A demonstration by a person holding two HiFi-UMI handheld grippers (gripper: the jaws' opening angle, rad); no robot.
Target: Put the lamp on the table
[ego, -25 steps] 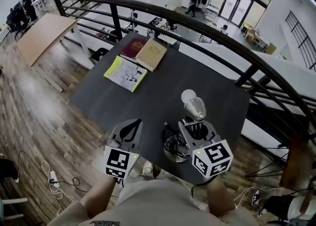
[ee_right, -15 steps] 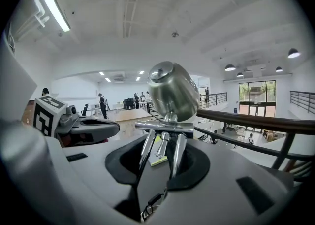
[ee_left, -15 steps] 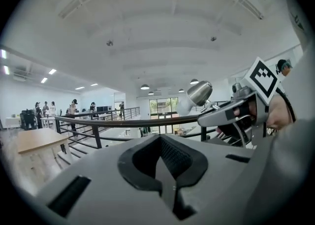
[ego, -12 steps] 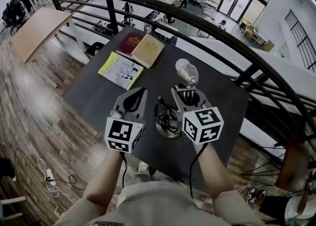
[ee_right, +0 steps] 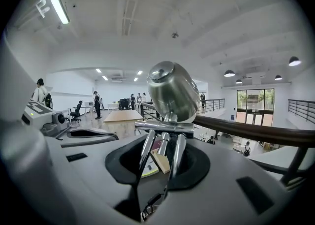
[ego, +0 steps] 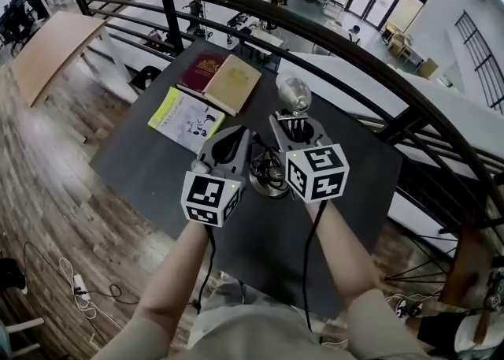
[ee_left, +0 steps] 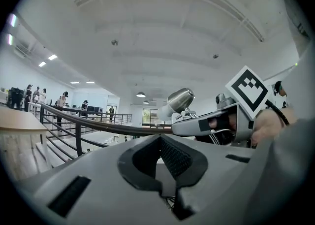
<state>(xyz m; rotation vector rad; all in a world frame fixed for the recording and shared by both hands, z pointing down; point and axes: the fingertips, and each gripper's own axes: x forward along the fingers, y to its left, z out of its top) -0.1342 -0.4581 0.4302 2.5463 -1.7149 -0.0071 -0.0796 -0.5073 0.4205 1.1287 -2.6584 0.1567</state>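
Observation:
The lamp, a chrome shade (ego: 293, 95) on thin metal rods over a round base (ego: 268, 180) wrapped in black cord, hangs above the black table (ego: 150, 157). My right gripper (ego: 295, 119) is shut on the rods just below the shade. In the right gripper view the shade (ee_right: 170, 91) stands above the jaws (ee_right: 165, 151) and the rods run down between the pads. My left gripper (ego: 235, 135) is beside the lamp on its left, shut with nothing in it. The left gripper view shows its jaws (ee_left: 160, 143) with the shade (ee_left: 179, 101) to the right.
A yellow booklet (ego: 186, 118), a tan book (ego: 233, 83) and a maroon book (ego: 201, 72) lie on the table's far left part. A black curved railing (ego: 354, 57) runs behind the table, with a drop to a lower floor beyond.
Both grippers have moved forward over the table toward the books and railing, the right one carrying the lamp along. The grip on the lamp looks the same.

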